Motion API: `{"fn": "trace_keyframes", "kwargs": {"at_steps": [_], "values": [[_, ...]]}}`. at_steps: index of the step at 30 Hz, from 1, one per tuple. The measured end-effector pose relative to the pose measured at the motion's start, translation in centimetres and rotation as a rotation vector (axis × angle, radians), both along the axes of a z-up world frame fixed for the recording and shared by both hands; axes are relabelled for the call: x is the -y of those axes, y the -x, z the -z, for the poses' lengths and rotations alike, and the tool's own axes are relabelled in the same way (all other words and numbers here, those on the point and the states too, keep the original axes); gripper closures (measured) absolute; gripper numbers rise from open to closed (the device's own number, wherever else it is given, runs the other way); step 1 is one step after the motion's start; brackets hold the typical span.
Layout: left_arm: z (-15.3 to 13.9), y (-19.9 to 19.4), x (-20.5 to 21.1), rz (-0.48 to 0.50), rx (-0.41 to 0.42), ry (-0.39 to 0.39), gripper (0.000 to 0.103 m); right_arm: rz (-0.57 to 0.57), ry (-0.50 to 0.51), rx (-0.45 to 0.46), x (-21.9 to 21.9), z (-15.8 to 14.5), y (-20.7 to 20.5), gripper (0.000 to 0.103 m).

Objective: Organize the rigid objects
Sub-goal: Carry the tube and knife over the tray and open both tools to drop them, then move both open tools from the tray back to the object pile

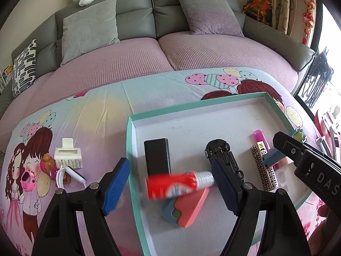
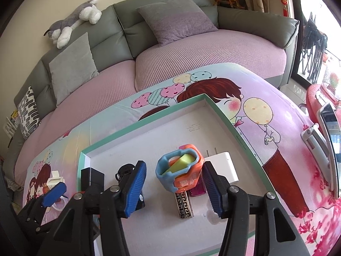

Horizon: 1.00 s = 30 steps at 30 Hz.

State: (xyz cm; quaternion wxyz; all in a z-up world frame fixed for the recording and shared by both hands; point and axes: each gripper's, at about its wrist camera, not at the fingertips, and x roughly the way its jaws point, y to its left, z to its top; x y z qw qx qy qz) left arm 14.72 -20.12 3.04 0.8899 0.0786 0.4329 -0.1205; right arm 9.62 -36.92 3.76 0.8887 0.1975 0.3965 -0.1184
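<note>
Found tray (image 1: pixel 191 106), teal-rimmed, on cartoon-print cloth (image 1: pixel 102 111) in front of sofa (image 1: pixel 132 10); noted both grippers over its near half.

Found left gripper (image 1: pixel 170 184) spread wide, pinching nothing; located red tube (image 1: pixel 170 186) between its fingers, blurred in left wrist view, lying across pink wedge (image 1: pixel 191 209) on tray floor; saw white cap of tube just beside right-hand finger (image 1: pixel 223 185); could not tell whether cap touched it; saw other finger (image 1: pixel 116 183) outside tray rim, over cloth.

Found right gripper (image 2: pixel 174 188) parted, pads not pressing on anything; located orange-and-blue holder (image 2: pixel 187 179) between its fingers with yellow-green piece (image 2: pixel 183 160) inside; noted clear gap on left side, much narrower one on right; saw holder resting on patterned bar (image 2: pixel 184 204) and pink lighter (image 2: pixel 198 189).

Located further things on tray floor: black box (image 1: pixel 157 157) near left wall; toy car (image 1: pixel 221 153), underside up, partly behind left gripper finger; white plug (image 2: pixel 223 166) near right wall, prongs toward far side.

Located white clip (image 1: pixel 68 155) outside tray, on cloth to left, beside small pink trinkets too small to identify.
</note>
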Motion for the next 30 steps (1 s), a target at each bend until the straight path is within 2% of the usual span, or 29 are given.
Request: {"fn": "trace_keyframes", "kwargs": {"at_steps": [2, 6, 8, 13, 14, 15, 16, 30], "values": [[-0.2, 0.0, -0.3, -0.009, 0.005, 0.002, 0.023, 0.01, 0.001, 0.0, 0.1, 0.0, 0.0, 0.037], [-0.7, 0.0, -1.1, -0.032, 0.019, 0.009, 0.023, 0.025, -0.001, -0.003, 0.5, 0.1, 0.1, 0.034], [-0.8, -0.1, -1.5, -0.052, 0.022, 0.012, 0.02, 0.025, -0.006, -0.003, 0.5, 0.2, 0.1, 0.025], [-1.0, -0.5, -3.2, -0.115, 0.026, 0.022, 0.017, 0.009, 0.007, -0.001, 0.2, 0.2, -0.1, 0.022], [-1.0, -0.6, -3.7, -0.133, 0.028, 0.025, 0.017, 0.005, 0.009, 0.0, 0.1, 0.3, -0.2, 0.013], [-1.0, -0.6, -4.0, -0.148, 0.029, 0.027, 0.015, 0.003, 0.012, 0.003, 0.0, 0.2, -0.2, 0.008], [-1.1, -0.7, -4.4, -0.163, 0.03, 0.029, 0.01, 0.001, 0.015, 0.008, 0.0, 0.2, -0.2, 0.002], [-0.9, -1.4, -8.9, -0.337, 0.022, 0.081, 0.007, -0.023, 0.044, 0.014, -0.9, 0.2, -0.6, 0.0]]}}
